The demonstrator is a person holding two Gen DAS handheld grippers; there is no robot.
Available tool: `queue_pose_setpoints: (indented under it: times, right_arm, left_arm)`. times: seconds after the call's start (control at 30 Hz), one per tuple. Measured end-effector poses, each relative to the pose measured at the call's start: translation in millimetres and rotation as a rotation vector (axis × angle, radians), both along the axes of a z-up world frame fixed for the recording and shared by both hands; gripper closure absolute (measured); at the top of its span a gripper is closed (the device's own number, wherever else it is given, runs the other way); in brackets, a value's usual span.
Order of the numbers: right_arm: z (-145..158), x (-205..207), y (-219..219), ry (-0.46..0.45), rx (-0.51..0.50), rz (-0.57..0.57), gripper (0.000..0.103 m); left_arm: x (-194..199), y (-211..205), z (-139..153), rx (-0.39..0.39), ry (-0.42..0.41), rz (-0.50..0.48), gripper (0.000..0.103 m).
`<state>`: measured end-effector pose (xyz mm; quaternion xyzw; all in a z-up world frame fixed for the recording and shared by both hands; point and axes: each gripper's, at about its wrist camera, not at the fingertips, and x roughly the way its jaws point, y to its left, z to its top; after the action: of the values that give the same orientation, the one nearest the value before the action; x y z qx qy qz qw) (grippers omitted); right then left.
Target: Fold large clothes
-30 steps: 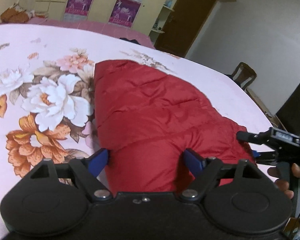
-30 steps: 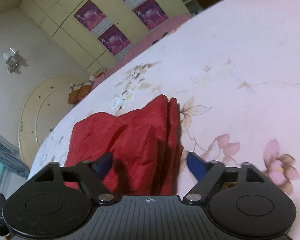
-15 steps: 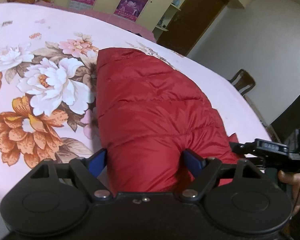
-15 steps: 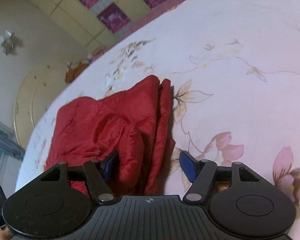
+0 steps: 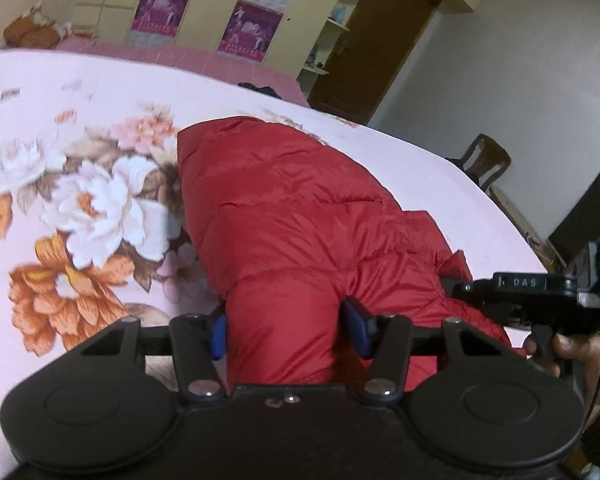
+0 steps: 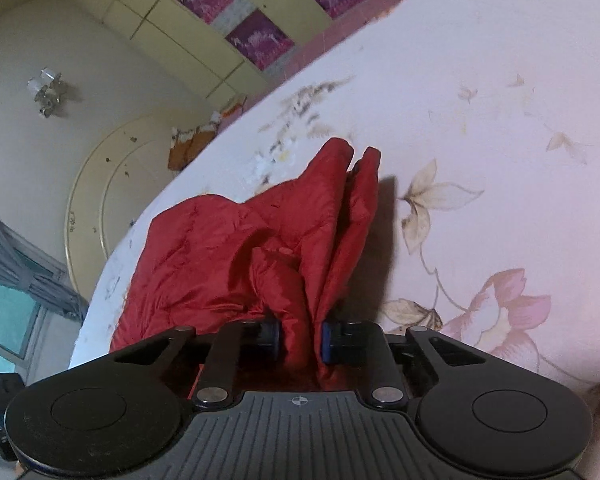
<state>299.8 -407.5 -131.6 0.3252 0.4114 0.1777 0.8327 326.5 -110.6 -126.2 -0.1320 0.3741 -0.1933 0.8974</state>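
Observation:
A red quilted jacket (image 5: 300, 208) lies on the pink flowered bedsheet (image 5: 80, 92). My left gripper (image 5: 286, 334) is at its near end. Its jaws are closing, and both blue pads (image 5: 218, 336) press a thick puffy roll of the jacket between them. In the right wrist view the jacket (image 6: 220, 248) is bunched into upright folds. My right gripper (image 6: 300, 336) is closing too, its jaws narrow and pinched on a thin fold at the jacket's right edge. A person's hand (image 5: 572, 348) holds that gripper at the right of the left wrist view.
The sheet (image 6: 500, 120) spreads wide to the right of the jacket. Behind the bed stand yellow cupboards with purple posters (image 5: 252, 28) and a brown door (image 5: 364, 52). A wooden chair (image 5: 484, 160) is past the bed's right edge.
Both pairs of jaws have narrowed onto the jacket. The right one went from straddling the folds to pinching one. The left view rose slightly and the fabric bulges up between its pads.

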Motion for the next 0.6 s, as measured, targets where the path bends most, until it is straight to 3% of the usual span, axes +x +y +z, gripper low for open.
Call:
queue_pose_setpoints:
  times: [0.3, 0.6]
  right_arm:
    - [46.9, -8.5, 58.6, -0.094, -0.072, 0.008, 0.086]
    - [69.9, 17.6, 197.7, -0.132, -0.132, 0.039, 0.086]
  left_arm:
    - [-4.0, 45.2, 30.9, 0.004, -0.058, -0.003, 0.049]
    - [8.3, 170.5, 48.6, 0.004, -0.06, 0.003, 0.049]
